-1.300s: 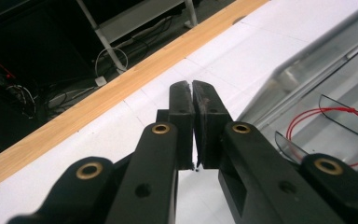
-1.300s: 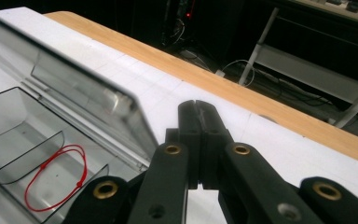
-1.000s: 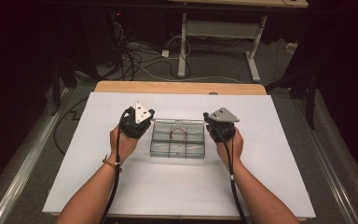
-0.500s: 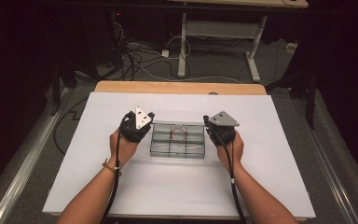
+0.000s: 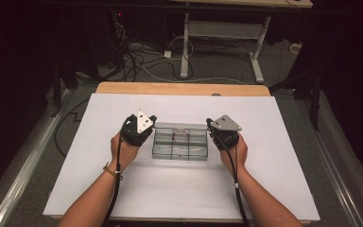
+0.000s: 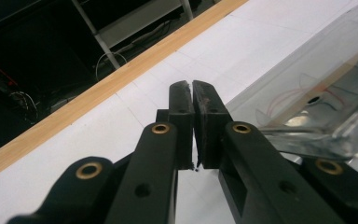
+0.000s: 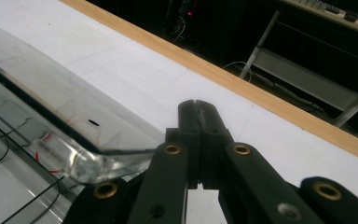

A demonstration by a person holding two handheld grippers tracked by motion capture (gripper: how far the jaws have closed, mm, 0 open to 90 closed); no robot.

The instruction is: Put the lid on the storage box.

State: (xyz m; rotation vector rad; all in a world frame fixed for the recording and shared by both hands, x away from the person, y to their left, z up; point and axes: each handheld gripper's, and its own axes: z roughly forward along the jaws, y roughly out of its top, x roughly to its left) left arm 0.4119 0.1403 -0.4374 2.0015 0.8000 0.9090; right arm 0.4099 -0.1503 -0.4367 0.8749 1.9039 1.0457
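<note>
Grippers flank a clear plastic box (image 5: 180, 143) on the white table sheet (image 5: 264, 189), high view: left gripper (image 5: 147, 124) at the box's left end, right gripper (image 5: 211, 126) at its right end, both near the far corners, box squarely between them. Symmetric placement reads as a two-handed hold or steadying of the box by its ends; whether either one actually touches it cannot be told from above. Left gripper view: jaws pressed together, only a hairline seam between the pads, nothing pinched; the box's clear rounded corner (image 6: 326, 135) sits just beside the jaws on their right, reddish wire visible inside it, wooden table edge (image 6: 98, 88) farther ahead. Right gripper view: jaws likewise pressed flat together, nothing between them; the box's rim and corner (image 7: 98, 156) lie just to the jaws' left, low and close. Judgement: closed jaws serve as blunt pushers or stops against the box ends, not as pinchers; a lid lift or slide likely comes next.
</note>
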